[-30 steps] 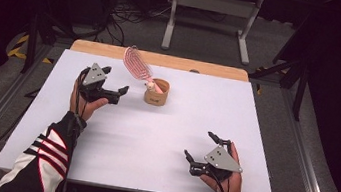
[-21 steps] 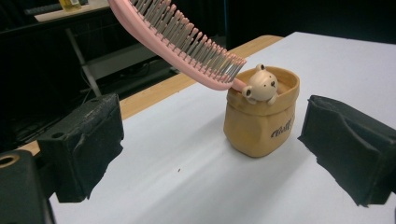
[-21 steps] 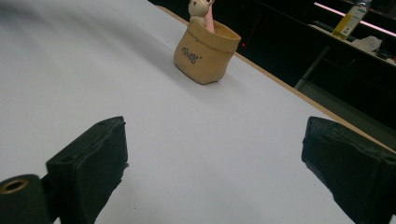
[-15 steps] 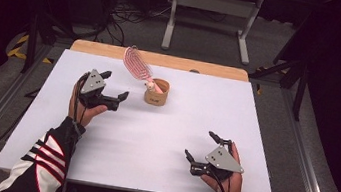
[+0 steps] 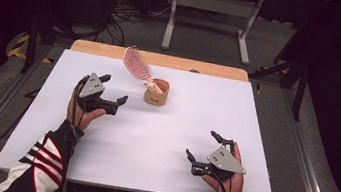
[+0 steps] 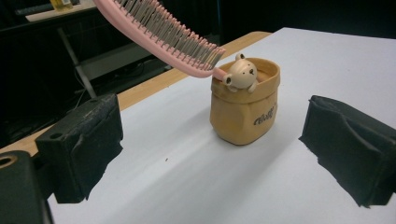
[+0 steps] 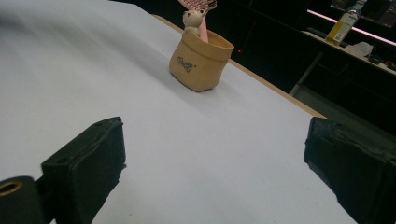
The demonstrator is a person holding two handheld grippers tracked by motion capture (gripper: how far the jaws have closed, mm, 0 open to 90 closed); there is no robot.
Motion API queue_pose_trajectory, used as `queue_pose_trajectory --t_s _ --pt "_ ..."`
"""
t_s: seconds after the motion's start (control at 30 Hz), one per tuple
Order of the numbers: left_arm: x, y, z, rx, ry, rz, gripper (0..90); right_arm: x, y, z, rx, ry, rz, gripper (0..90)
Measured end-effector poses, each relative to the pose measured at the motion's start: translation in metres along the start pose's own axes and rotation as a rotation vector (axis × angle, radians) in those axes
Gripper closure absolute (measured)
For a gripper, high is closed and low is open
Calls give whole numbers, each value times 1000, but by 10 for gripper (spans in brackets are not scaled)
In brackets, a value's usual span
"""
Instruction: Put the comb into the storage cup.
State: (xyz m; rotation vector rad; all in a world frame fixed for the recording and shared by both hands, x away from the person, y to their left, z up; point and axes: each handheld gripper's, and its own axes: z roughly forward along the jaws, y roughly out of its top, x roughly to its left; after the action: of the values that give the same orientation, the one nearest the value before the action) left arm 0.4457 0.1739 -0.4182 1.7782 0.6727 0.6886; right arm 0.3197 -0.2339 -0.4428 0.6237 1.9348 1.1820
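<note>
Hairbrush (image 5: 137, 63) stands in cup (image 5: 157, 92), frame centre-top, leaning upper-left; left gripper (image 5: 111, 93) nearer, jaws wide, empty; right gripper (image 5: 202, 145) wide, empty.

Matt tan holder (image 6: 244, 109), glossy pink plastic brush (image 6: 161, 35), smooth white table (image 5: 194, 129).

High view overhead; both gripper views share holder (image 6: 244, 114).

My left tongs (image 5: 112, 91) and right tongs (image 5: 202, 145) are matte black, each topped by a grey three-cornered plate with small dark screw dots and trailing a thin black cable. Up close, the jaws carry blocky black pads with rough, worn edges. My left sleeve (image 5: 40, 163) is black with red and white stripes.
</note>
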Motion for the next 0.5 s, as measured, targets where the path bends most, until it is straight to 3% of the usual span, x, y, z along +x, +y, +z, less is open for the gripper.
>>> queue_pose_trajectory --t_s 0.5 --pt "-22 6 -11 -18 -45 49 62 -1 1 -3 -12 -7 -2 61"
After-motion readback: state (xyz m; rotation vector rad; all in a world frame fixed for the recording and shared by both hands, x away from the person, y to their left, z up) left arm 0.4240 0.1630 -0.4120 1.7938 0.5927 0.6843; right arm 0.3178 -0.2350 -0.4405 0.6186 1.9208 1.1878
